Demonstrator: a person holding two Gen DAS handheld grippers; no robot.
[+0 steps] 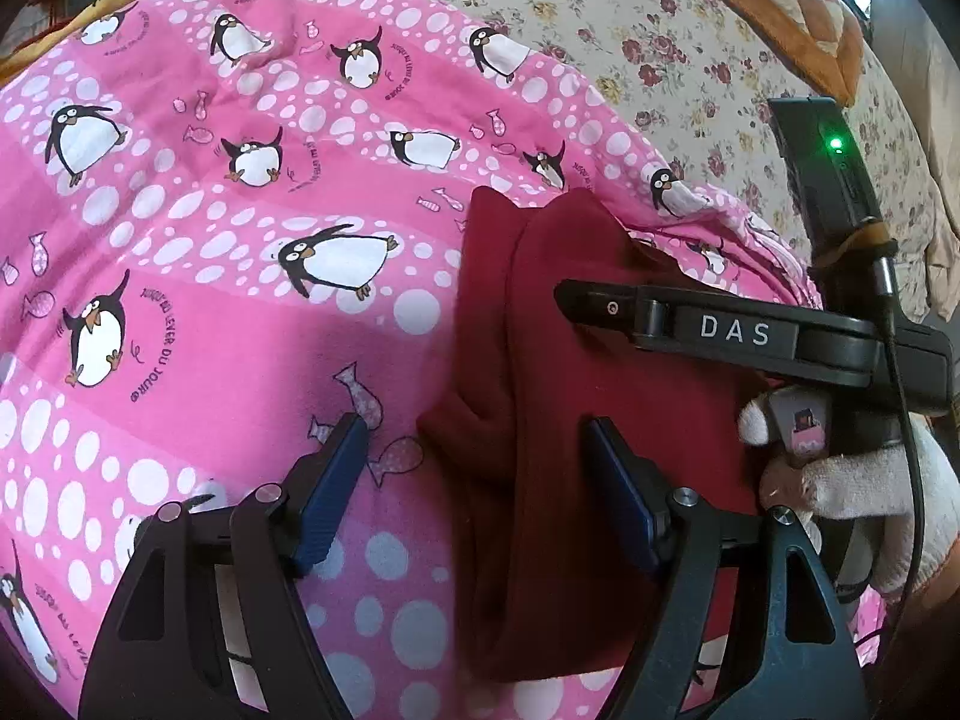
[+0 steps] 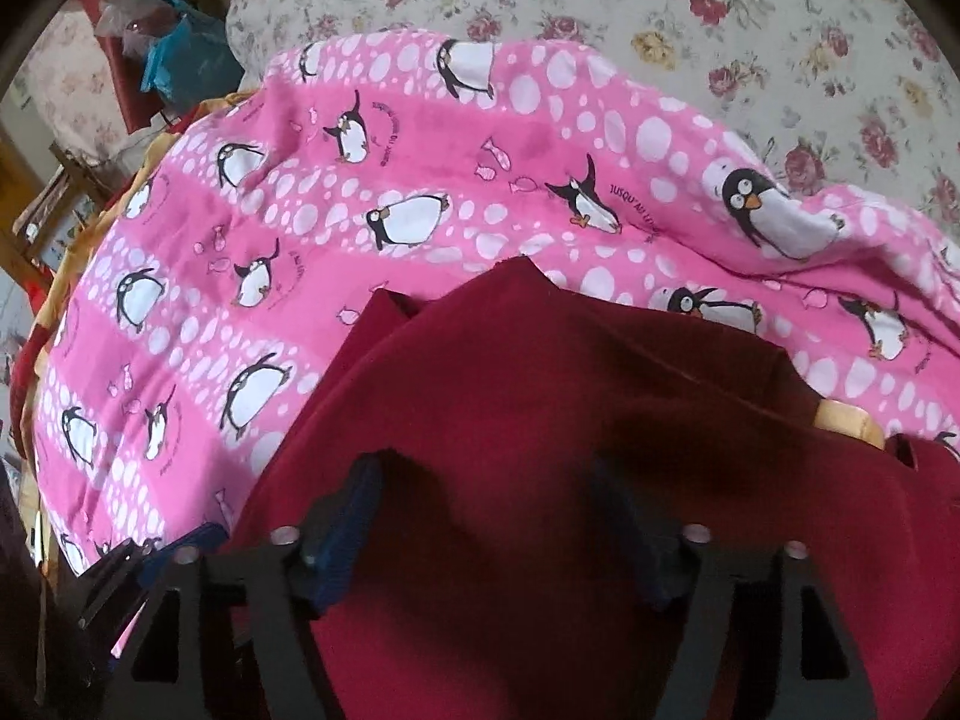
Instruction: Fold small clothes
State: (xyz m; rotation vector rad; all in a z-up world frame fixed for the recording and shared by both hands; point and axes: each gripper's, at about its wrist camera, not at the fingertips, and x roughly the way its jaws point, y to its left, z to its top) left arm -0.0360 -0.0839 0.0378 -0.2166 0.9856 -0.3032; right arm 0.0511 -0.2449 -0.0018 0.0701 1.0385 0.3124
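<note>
A dark red garment (image 1: 540,360) lies folded lengthwise on the pink penguin-print sheet (image 1: 210,252). My left gripper (image 1: 474,450) is open just above the garment's left edge, one blue pad (image 1: 336,480) over the sheet, the other pad (image 1: 618,480) over the red cloth. The right gripper's black body marked DAS (image 1: 732,330) reaches in from the right over the garment, held by a gloved hand (image 1: 840,480). In the right wrist view the red garment (image 2: 540,390) fills the lower half. My right gripper (image 2: 486,492) is open close above it, holding nothing.
A floral bedspread (image 1: 660,48) lies beyond the pink sheet (image 2: 420,180), also in the right wrist view (image 2: 720,18). An orange-edged quilt (image 1: 780,6) is at the far right. Clutter with blue plastic (image 2: 174,60) stands off the bed's left side. A tan object (image 2: 846,420) peeks out by the garment.
</note>
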